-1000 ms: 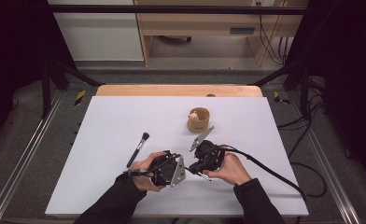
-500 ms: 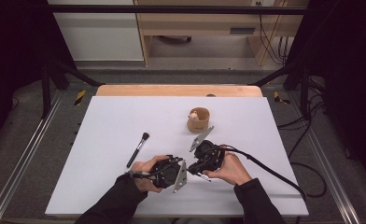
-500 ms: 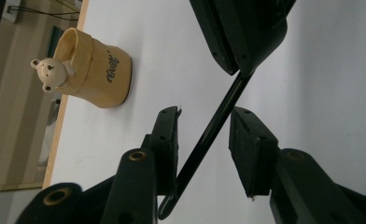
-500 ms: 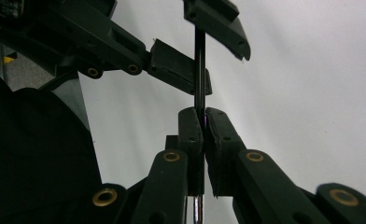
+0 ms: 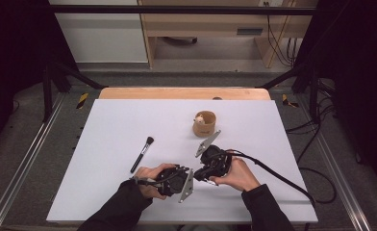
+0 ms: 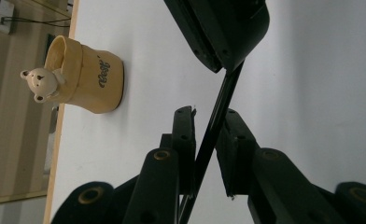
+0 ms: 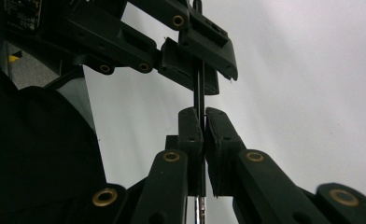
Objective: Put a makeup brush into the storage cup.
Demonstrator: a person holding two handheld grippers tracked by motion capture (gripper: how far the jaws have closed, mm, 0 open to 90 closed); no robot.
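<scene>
A thin black stick (image 6: 217, 109) with a silver part at one end runs between my two grippers, low over the white table (image 5: 105, 125) near its front edge. My right gripper (image 7: 203, 114) is shut on the stick (image 7: 199, 88), its pads pressed flat against it. My left gripper (image 6: 209, 116) faces it with its jaws a little apart, and the stick passes through the gap. In the high view the left gripper (image 5: 189, 175) and right gripper (image 5: 202, 173) meet tip to tip, each held in a hand.
A tan cup (image 5: 204, 124) with a small white bear figure (image 6: 40, 81) on its rim stands beyond the grippers. A black makeup brush (image 5: 142, 154) lies on the table to the left. A wooden strip (image 5: 184, 93) borders the far edge.
My left gripper has turned slightly in the hand, so its grey plate tilts differently. The right gripper, the cup and the brush have stayed where they were.
</scene>
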